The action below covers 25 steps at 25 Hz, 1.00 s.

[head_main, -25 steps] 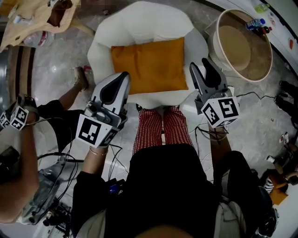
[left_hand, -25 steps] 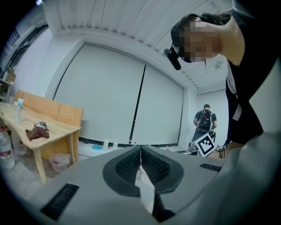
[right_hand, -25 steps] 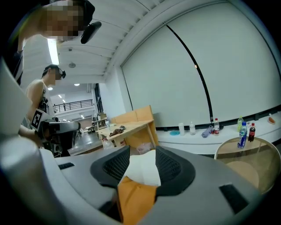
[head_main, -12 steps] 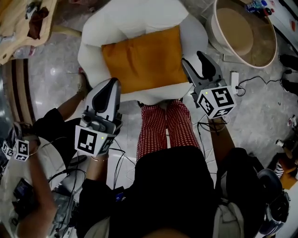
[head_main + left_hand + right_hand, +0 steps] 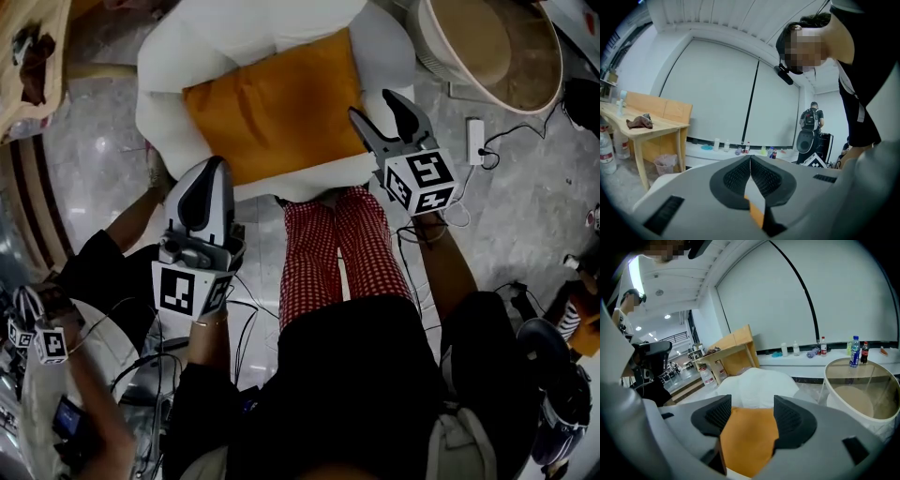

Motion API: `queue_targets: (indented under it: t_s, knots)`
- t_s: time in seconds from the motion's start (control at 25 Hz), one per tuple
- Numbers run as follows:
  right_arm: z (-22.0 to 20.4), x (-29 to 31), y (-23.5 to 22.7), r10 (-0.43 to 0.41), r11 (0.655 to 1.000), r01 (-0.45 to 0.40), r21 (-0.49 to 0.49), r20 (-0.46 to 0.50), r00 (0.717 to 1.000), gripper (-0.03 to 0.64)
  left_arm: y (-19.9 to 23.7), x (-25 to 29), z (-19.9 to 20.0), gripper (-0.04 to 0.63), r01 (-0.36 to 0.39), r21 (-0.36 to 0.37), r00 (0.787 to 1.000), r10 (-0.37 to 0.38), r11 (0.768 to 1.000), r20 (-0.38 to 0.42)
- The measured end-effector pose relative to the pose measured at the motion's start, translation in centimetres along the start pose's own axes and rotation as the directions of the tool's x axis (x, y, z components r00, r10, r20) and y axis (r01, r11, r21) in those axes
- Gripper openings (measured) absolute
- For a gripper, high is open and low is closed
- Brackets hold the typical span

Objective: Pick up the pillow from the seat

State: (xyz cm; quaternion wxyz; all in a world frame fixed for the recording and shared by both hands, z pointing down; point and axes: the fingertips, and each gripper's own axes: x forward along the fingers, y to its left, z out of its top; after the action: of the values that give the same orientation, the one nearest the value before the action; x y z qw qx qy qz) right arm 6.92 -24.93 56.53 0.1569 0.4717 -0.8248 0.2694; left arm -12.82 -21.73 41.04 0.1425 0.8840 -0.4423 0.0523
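Observation:
An orange pillow (image 5: 272, 108) lies flat on the white armchair seat (image 5: 155, 112). My right gripper (image 5: 375, 108) hovers at the pillow's front right corner. It is open, its jaws have just been opening, and nothing is pressed between them. In the right gripper view the pillow (image 5: 750, 437) shows through the wide gap of that gripper (image 5: 752, 411), with the chair back (image 5: 759, 385) behind. My left gripper (image 5: 214, 169) is shut and empty at the seat's front left edge. The left gripper view shows that gripper (image 5: 750, 159) with its pads together and a thin orange strip below them.
A round glass-topped table (image 5: 497, 47) stands right of the chair, with bottles (image 5: 854, 352) on it. A wooden table (image 5: 33, 56) is at the far left. A power strip (image 5: 476, 139) and cables lie on the floor. Another person (image 5: 56, 375) crouches at lower left.
Both grippers have sunk closer to the seat's front edge. The right gripper's jaws have spread wider. The left gripper stays shut.

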Motion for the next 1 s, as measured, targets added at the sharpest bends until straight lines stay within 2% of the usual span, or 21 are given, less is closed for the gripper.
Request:
queue_targets:
  t_s: [0.16,0.32,0.44,0.68,1.0]
  knots:
    - [-2.7,1.9,-1.3,-0.022,1.0,0.021,-0.011,-0.062,0.998,0.27,0.0,0.8,-1.8,0.011,0.023,-0.134,1.0,-0.023,0.991,0.003]
    - [-5.3,3.5,-1.7,-0.031,0.999,0.03,-0.014,-0.113,0.993,0.275,-0.4,1.1,-2.4,0.011,0.06,-0.097,0.998,-0.059,0.993,0.02]
    - [-7.0,4.8,-1.6,-0.04,0.999,0.038,-0.019,-0.145,0.989,0.281,-0.2,0.7,-3.1,0.011,0.08,-0.123,0.996,-0.074,0.989,0.055]
    - [-10.4,6.8,0.4,-0.029,0.999,0.026,-0.018,-0.196,0.98,0.285,1.3,-1.9,-5.8,0.011,0.064,-0.077,0.998,-0.063,0.995,0.024]
    - [-14.7,9.0,-1.1,-0.053,0.999,0.053,-0.007,-0.245,0.968,0.287,1.8,-2.6,-8.9,0.011,0.052,-0.102,0.999,-0.053,0.993,-0.006]
